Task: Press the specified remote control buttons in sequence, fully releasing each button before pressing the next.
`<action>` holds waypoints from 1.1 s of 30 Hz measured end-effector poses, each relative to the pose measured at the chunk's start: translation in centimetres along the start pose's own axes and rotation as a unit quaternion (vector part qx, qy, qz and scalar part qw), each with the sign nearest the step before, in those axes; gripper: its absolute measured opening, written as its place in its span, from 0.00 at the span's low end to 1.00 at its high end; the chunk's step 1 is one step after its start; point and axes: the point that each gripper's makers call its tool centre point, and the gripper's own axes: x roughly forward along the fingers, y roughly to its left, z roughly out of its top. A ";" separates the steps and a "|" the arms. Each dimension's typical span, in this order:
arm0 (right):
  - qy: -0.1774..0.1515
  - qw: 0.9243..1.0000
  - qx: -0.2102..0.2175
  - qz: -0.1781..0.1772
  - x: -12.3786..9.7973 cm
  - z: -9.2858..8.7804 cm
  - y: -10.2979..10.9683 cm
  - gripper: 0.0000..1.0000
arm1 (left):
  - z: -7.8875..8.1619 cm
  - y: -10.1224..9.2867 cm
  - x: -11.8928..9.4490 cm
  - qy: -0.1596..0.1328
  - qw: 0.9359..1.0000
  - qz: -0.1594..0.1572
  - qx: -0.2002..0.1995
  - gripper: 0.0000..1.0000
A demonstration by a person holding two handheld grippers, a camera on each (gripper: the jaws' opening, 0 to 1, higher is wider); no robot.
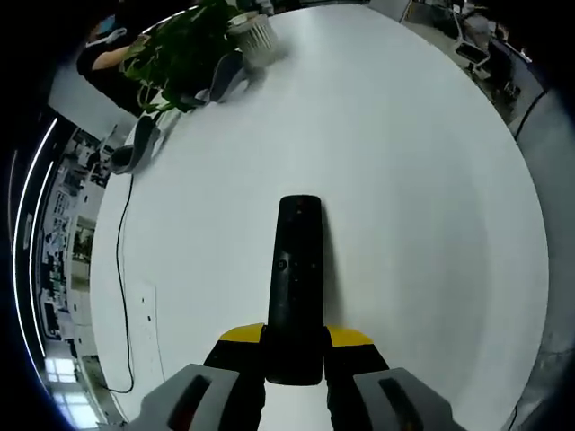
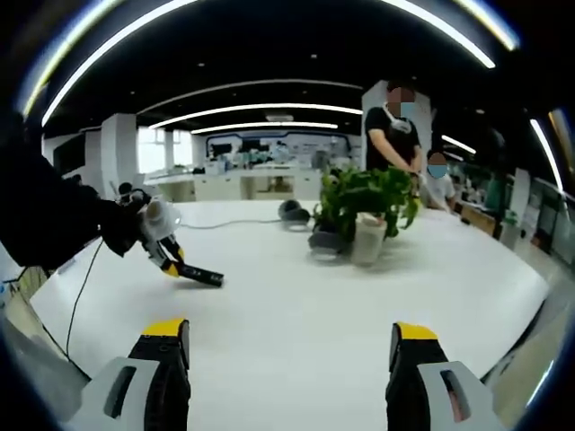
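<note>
The left gripper [image 1: 293, 359] pinches the remote [image 1: 296, 287] by its near end, above the table [image 1: 422, 197]. The right gripper [image 2: 286, 346] hangs spread, well apart; close it, bring one tip squarely onto a button, then lift clear.

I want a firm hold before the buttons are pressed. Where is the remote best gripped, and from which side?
Probably its near end, from behind along its length, as the left gripper does. The remote is long and slim; this keeps its buttons uncovered for the open right gripper.
</note>
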 end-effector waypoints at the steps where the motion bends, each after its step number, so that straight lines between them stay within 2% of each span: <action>1: 0.001 1.000 0.001 0.000 0.0 0.0 0.0 0.91 | 0.2 0.1 -0.1 0.000 1.000 -0.001 0.000 0.24; 9: 0.007 1.000 0.001 -0.003 -0.1 -0.2 0.0 0.91 | 0.2 1.0 1.4 0.013 1.000 -0.008 0.013 0.24; 13: 0.011 1.000 0.003 -0.003 0.0 -0.3 0.0 0.91 | 0.1 0.9 2.0 0.023 1.000 -0.021 0.001 0.24; 21: 0.017 1.000 0.007 -0.002 0.1 -0.5 -0.2 0.90 | -0.1 1.1 2.9 0.029 0.999 -0.023 0.011 0.24; 25: 0.016 1.000 0.003 -0.001 0.1 -0.3 -0.3 0.90 | 0.3 1.7 2.8 0.012 0.999 -0.012 0.029 0.27; 29: 0.015 1.000 0.002 0.001 0.2 -0.2 -0.3 0.89 | -0.2 1.8 2.5 0.019 1.000 -0.021 0.010 0.34; 32: 0.011 1.000 0.000 0.001 0.2 -0.1 -0.3 0.89 | -0.5 1.7 1.8 0.016 0.999 -0.021 -0.022 0.38; 33: 0.009 1.000 0.000 0.001 0.2 0.0 -0.3 0.89 | -0.5 1.4 1.4 0.006 0.999 -0.026 -0.044 0.39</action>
